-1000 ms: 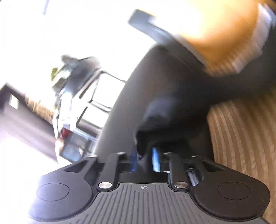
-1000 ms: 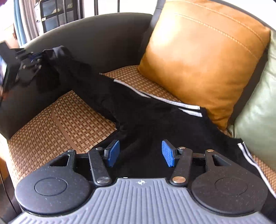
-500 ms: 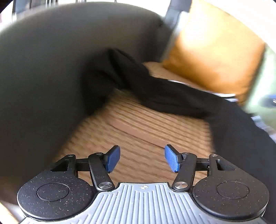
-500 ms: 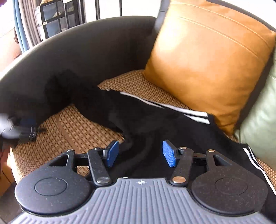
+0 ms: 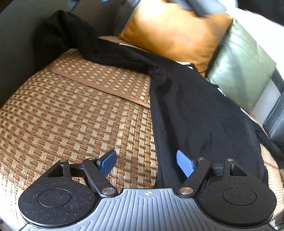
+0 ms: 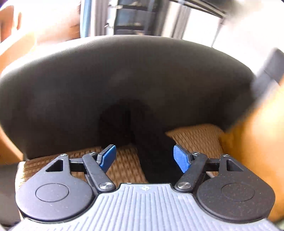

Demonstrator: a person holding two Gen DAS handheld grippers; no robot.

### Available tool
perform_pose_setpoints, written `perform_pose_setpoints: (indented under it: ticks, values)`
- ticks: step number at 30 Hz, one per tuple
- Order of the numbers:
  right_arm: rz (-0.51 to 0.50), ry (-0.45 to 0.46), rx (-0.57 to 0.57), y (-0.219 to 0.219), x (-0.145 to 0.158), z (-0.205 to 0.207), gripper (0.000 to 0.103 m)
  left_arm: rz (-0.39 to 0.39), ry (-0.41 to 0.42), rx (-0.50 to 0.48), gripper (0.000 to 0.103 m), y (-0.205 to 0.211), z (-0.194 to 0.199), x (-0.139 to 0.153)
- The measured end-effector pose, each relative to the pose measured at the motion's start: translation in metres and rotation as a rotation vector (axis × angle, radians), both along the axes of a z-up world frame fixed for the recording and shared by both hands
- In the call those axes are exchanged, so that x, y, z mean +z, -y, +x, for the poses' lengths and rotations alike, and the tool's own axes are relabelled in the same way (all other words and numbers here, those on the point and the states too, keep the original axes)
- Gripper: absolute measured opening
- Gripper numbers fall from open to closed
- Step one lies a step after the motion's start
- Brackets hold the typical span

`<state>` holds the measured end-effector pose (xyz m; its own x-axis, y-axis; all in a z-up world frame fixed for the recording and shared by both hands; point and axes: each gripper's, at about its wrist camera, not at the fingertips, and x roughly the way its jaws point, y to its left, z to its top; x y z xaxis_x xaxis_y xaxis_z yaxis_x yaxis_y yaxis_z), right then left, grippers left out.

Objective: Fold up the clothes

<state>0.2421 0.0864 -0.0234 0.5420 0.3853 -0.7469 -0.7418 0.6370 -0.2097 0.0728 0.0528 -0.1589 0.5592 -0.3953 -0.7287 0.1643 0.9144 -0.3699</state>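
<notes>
Black garment spread on the woven seat mat, both grippers empty.
My left gripper hovers with fingers apart, its right pad over the garment's edge; my right gripper, also spread, faces the bunched end against the dark armrest.

A dark leather armchair or sofa curves around the seat, its rounded armrest filling the right wrist view. A woven tan rattan mat covers the seat cushion, with a plain brown band crossing it. Against the backrest lean an orange-brown leather cushion and, just beside it, a pale green cushion. Behind the armrest, blurred, stand a dark shelf or rack and a blue vertical strip, washed by strong daylight.
</notes>
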Motion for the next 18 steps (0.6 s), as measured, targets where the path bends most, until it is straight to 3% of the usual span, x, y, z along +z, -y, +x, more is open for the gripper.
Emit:
perform_pose_setpoints:
  ticks: [7,14,15,16,17,18]
  values:
    - [-0.185,0.128,0.147,-0.056,-0.040,0.023,0.082,-0.047,0.004,-0.023,0.088,-0.007,-0.007,-0.007]
    - [-0.234,0.165,0.181,-0.077,-0.063,0.040,0.088,-0.071,0.028,-0.027,0.089,-0.009,-0.018,-0.009]
    - [-0.236,0.154,0.175,-0.078,-0.066,0.042,0.074,-0.062,0.033,-0.031,0.090,-0.007,-0.019,-0.009]
    - [-0.227,0.127,0.168,-0.077,-0.067,0.044,0.055,-0.053,0.038,-0.030,0.090,-0.006,-0.020,-0.009]
    - [-0.208,0.083,0.147,-0.075,-0.066,0.048,0.013,-0.040,0.039,-0.029,0.090,-0.003,-0.020,-0.009]
    - [-0.186,0.052,0.117,-0.071,-0.063,0.052,0.013,-0.028,0.041,-0.028,0.092,0.000,-0.021,-0.008]
